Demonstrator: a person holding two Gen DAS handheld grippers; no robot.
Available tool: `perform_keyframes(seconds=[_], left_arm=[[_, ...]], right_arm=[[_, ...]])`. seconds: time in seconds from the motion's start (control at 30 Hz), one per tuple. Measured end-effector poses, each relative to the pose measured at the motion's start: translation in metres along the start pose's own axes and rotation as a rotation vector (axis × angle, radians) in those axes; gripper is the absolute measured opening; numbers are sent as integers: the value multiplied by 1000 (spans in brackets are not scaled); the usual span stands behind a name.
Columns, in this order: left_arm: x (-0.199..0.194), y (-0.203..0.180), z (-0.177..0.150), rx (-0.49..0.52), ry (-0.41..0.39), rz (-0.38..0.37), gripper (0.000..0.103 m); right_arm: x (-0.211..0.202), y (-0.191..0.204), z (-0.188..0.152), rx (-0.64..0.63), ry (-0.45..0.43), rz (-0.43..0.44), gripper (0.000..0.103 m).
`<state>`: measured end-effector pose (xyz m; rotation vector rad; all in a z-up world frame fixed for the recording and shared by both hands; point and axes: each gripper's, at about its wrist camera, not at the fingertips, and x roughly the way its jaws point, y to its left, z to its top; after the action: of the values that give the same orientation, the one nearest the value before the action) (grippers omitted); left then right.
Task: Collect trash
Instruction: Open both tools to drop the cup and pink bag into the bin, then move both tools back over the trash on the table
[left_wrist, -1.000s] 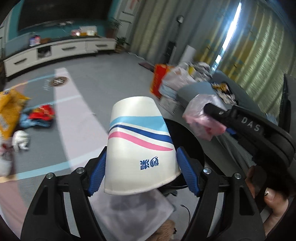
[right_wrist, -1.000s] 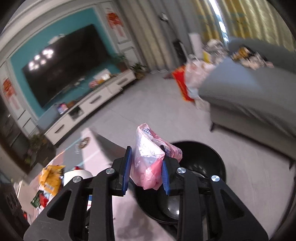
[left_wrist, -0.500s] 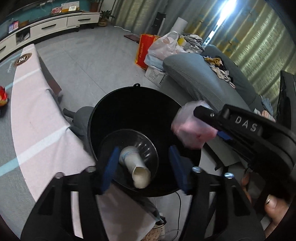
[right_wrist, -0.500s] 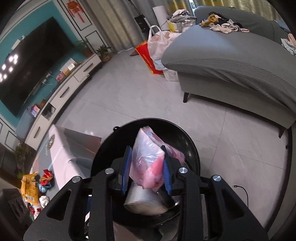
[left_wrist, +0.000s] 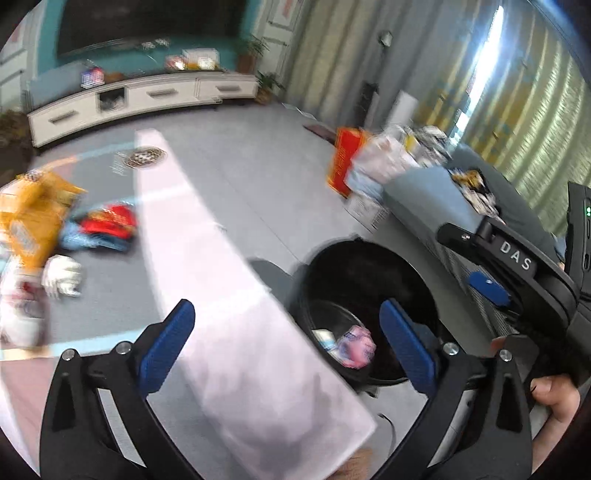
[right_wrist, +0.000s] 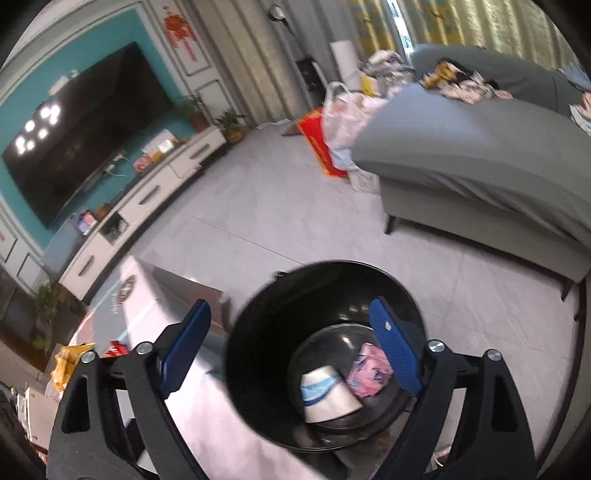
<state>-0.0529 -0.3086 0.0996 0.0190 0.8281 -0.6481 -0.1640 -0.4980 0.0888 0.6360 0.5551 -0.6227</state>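
Both your grippers, left (left_wrist: 284, 347) and right (right_wrist: 295, 343), are opening with nothing between the jaws. The cup (right_wrist: 327, 393) and pink bag (right_wrist: 371, 373) lie in the bin (right_wrist: 258, 332). Wrappers (left_wrist: 107, 223) on the desk's (left_wrist: 236, 332) far left remain.

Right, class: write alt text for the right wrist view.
The right gripper, empty with its jaws opening, hangs over a black bin holding a paper cup and a pink wrapper. Beyond lie a grey floor, sofa and television.

Home living room: television (right_wrist: 79, 136), sofa (right_wrist: 480, 155).
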Motion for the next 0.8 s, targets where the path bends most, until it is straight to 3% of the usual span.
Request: perform_keyframes(seconds=[0.17, 0.5, 0.63, 0.7, 0.8], left_arm=[[-61, 65, -3, -89, -111, 157, 100], [-168, 230, -41, -383, -220, 493, 100], [-180, 292, -67, -532, -210, 568, 100], [-180, 322, -86, -610, -226, 594, 100], [-165, 347, -102, -654, -148, 602, 100]], right_arm=[[-18, 45, -4, -100, -50, 85, 92], [-38, 143, -38, -343, -70, 259, 94], [-35, 184, -62, -442, -51, 317, 94], [-27, 209, -82, -495, 2, 389, 94], [-13, 245, -111, -569, 93, 463, 94]])
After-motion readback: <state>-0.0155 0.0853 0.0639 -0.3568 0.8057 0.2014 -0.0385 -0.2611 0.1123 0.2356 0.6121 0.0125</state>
